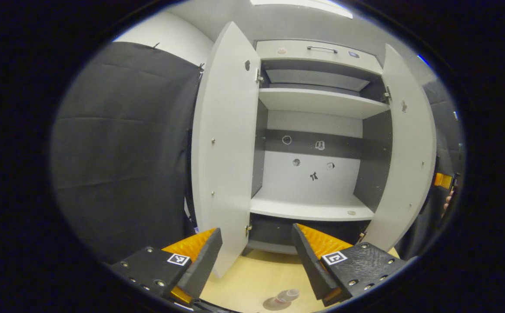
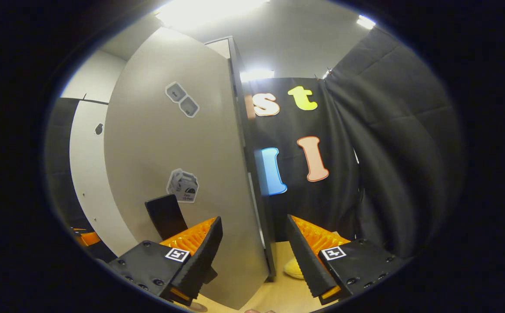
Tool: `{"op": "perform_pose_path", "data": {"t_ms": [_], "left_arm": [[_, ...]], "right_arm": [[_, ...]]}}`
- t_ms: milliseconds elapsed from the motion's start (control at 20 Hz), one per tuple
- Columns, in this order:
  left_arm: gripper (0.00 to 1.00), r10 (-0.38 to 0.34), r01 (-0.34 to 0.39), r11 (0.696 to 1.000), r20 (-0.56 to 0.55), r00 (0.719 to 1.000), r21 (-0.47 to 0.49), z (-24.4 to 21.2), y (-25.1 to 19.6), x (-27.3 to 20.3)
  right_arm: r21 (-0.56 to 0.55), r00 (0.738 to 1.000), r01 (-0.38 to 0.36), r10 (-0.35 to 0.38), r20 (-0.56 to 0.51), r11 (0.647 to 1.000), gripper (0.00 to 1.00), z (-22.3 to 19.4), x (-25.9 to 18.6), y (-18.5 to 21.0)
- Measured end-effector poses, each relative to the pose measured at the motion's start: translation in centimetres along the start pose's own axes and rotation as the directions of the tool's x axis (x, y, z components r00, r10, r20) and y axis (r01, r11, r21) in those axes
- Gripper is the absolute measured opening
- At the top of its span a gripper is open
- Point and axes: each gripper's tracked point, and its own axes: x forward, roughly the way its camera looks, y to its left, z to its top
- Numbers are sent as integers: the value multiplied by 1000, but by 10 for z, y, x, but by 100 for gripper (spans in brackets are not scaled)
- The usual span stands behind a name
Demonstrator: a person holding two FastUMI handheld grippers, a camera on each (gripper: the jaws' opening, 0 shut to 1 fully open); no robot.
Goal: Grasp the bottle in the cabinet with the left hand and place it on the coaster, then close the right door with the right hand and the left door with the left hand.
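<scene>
Wooden tabletop [image 1: 252, 278] in front of the cabinet [image 1: 317, 104], both doors swung open, shelves bare. Bottle [image 1: 288, 295] stands on the coaster [image 1: 274, 303] just in front of the cabinet, below the left gripper [image 1: 257, 256], fingers spread, holding nothing. Right gripper [image 2: 254, 252] fingers spread, straddling the right door [image 2: 183, 174] edge without contact.

Both cabinet doors [image 1: 226, 143] open; clear bottle [image 1: 288, 295] upright on coaster [image 1: 274, 303], table front.

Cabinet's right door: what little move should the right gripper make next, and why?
Probably swing the right gripper sideways to push the tall grey right door shut. The clear bottle already stands on the round coaster, and the gripper's open fingers sit either side of that door's edge.
</scene>
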Motion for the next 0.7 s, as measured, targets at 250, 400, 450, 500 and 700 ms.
{"op": "perform_pose_path", "data": {"t_ms": [250,400,450,500,700], "left_arm": [[100,-9,9,1000,11,1000,-26,-2,25,0],[94,-5,5,1000,2,1000,-20,-12,49,-2],[94,0,0,1000,-3,1000,-17,-16,56,-2],[99,7,-7,1000,-4,1000,-15,-19,65,-3],[94,23,-23,1000,14,1000,-17,-18,104,-3]], "right_arm": [[12,1000,-15,16,-16,1000,89,-8,18,41],[65,997,0,4,-73,998,94,-23,36,74],[75,997,-5,11,-78,997,95,-23,40,87],[76,997,0,5,-73,997,95,-22,43,92],[26,998,49,-48,-52,998,95,-24,40,94]]}}
